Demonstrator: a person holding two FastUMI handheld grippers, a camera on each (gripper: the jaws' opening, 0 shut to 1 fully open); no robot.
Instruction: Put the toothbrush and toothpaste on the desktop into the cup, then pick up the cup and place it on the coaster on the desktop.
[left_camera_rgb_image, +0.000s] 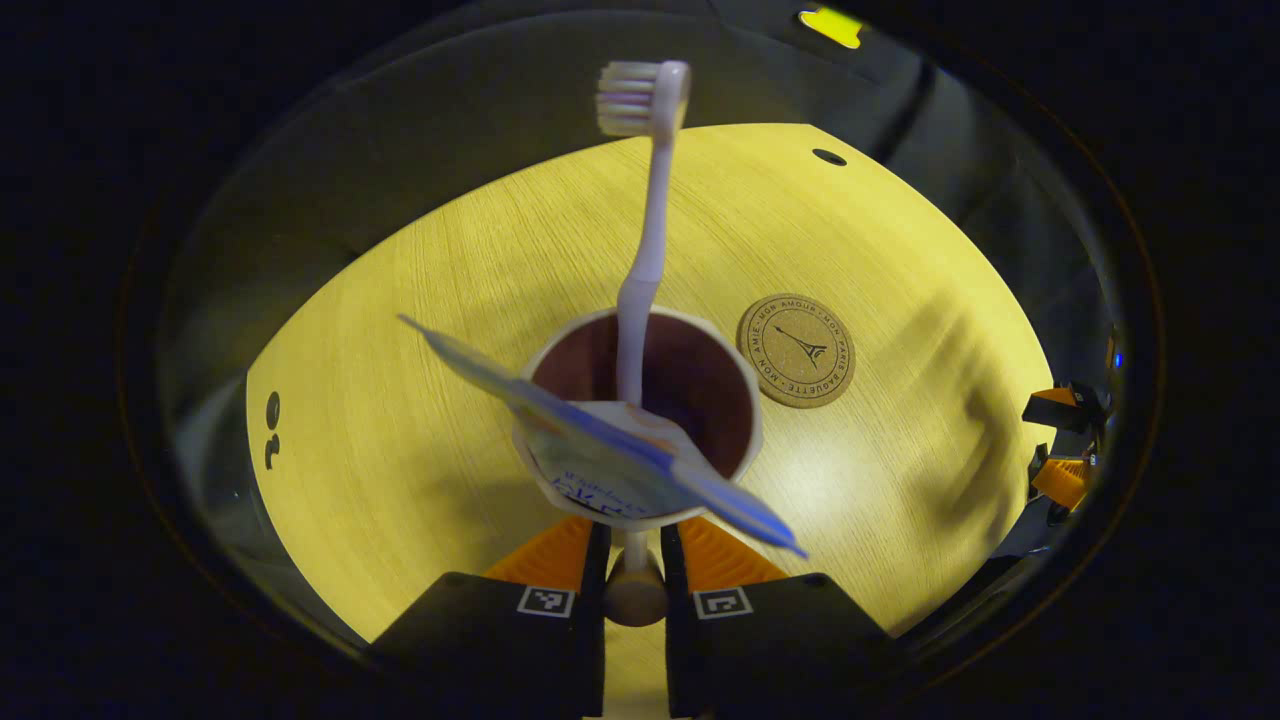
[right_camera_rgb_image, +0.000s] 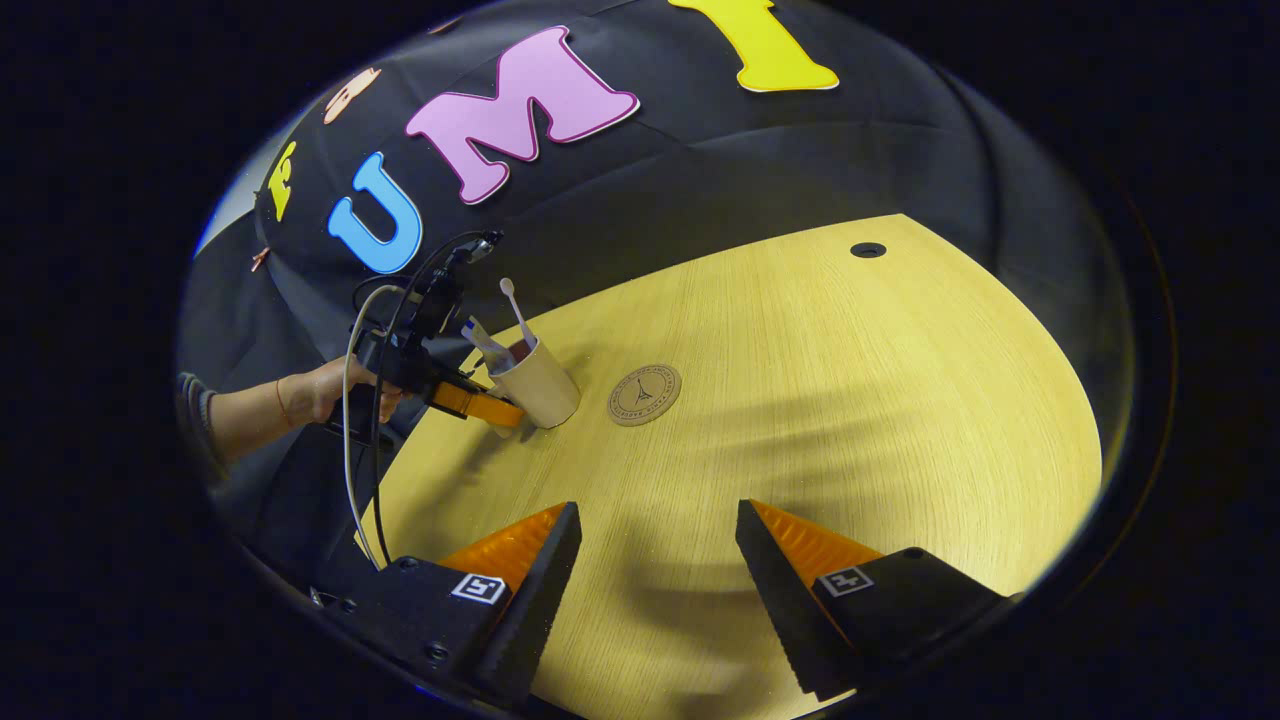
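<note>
A white cup (left_camera_rgb_image: 640, 400) with a dark inside holds a white toothbrush (left_camera_rgb_image: 648, 200), standing head up, and a blue-and-white toothpaste tube (left_camera_rgb_image: 600, 430) lying slantwise across its rim. My left gripper (left_camera_rgb_image: 634, 545) is shut on the cup's handle (left_camera_rgb_image: 634, 592). The round cork coaster (left_camera_rgb_image: 796, 350) lies on the wooden table just right of the cup. In the right gripper view the cup (right_camera_rgb_image: 537, 385) leans a little, with the left gripper (right_camera_rgb_image: 480, 404) at its left side and the coaster (right_camera_rgb_image: 645, 393) close on its right. My right gripper (right_camera_rgb_image: 660, 530) is open over bare wood.
The wooden table (left_camera_rgb_image: 400, 300) ends at a black cloth wall behind. A small dark hole (left_camera_rgb_image: 829, 157) sits near the far edge. A person's hand (right_camera_rgb_image: 330, 390) and a cable are at the left gripper. The right gripper (left_camera_rgb_image: 1062, 440) shows at the right edge.
</note>
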